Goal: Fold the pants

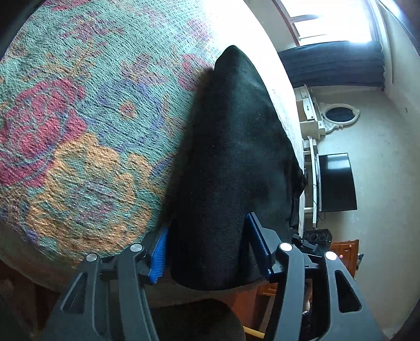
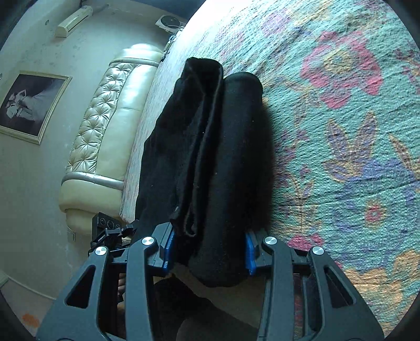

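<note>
Black pants (image 2: 210, 157) on floral blanket (image 2: 341, 157); no readable writing anywhere

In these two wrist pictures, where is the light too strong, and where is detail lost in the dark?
Left wrist view: the window and the far bedspread are burnt out white; the black pants show little texture. Right wrist view: glare whitens the bedspread's far edge; the pants are dark, though their fold lines can be seen. Both views bend straight lines.

Bedspread (image 1: 78, 118) lies open beside folded pants (image 1: 236, 157)
</note>
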A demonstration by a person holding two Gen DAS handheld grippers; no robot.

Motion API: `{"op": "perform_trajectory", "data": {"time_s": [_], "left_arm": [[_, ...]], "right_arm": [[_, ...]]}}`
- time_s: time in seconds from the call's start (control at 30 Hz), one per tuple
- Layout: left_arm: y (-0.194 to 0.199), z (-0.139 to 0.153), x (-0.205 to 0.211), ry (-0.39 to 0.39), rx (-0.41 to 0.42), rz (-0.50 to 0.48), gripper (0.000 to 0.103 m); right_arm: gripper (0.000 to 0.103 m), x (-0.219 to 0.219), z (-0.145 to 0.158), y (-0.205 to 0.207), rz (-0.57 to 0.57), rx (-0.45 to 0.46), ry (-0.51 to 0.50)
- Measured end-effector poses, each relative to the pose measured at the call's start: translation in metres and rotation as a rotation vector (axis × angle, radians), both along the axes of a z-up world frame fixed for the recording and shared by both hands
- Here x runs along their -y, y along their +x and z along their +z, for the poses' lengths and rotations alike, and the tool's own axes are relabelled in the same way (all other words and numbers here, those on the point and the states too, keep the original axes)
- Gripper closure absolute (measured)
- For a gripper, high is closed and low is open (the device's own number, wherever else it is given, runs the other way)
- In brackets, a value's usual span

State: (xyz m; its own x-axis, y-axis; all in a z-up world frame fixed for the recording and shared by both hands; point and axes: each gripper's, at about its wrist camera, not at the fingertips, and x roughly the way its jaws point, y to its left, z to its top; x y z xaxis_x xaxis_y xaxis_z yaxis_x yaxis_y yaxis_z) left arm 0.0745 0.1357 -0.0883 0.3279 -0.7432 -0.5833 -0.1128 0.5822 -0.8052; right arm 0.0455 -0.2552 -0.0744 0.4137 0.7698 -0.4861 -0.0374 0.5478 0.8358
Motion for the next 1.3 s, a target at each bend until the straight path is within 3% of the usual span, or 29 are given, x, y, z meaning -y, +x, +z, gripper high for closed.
{"op": "perform_trajectory", "data": {"time_s": [0.1, 0.3, 0.37, 0.43, 0.53, 0.63, 0.83, 0.97, 1.13, 1.3], "left_arm": [[-0.004, 0.004, -0.007, -0.051, 0.000, 0.027, 0.027], [-0.012, 0.031, -0.018, -0.003, 0.083, 0.028, 0.024], [-0.009, 0.043, -0.020, 0.060, 0.151, 0.027, 0.023], [0.000, 0.054, -0.016, 0.145, 0.219, 0.015, 0.022], [0.021, 0.059, -0.004, 0.241, 0.269, -0.017, 0.018], [0.044, 0.045, -0.001, 0.313, 0.271, -0.040, 0.018], [0.088, 0.027, 0.015, 0.229, 0.248, -0.061, 0.018], [0.108, 0.024, 0.022, 0.238, 0.283, -0.106, 0.018], [0.127, 0.013, 0.016, 0.197, 0.260, -0.107, 0.018], [0.128, 0.012, 0.022, 0.203, 0.284, -0.146, 0.012]], "right_arm": [[0.058, 0.007, -0.008, -0.007, -0.005, -0.008, 0.028], [0.041, 0.015, 0.002, -0.025, 0.021, 0.023, 0.011], [0.026, 0.021, 0.009, -0.028, 0.014, 0.043, 0.012], [0.021, 0.032, 0.014, -0.025, -0.021, 0.059, 0.013], [0.020, 0.047, 0.015, -0.005, -0.080, 0.051, 0.012], [0.020, 0.052, 0.010, 0.022, -0.109, 0.028, 0.027], [0.020, 0.040, 0.009, 0.070, -0.112, 0.036, 0.046], [0.019, 0.028, 0.008, 0.089, -0.095, 0.044, 0.052], [0.020, 0.017, 0.011, 0.101, -0.051, 0.065, 0.022], [0.020, 0.013, 0.014, 0.104, -0.038, 0.075, 0.007]]}}
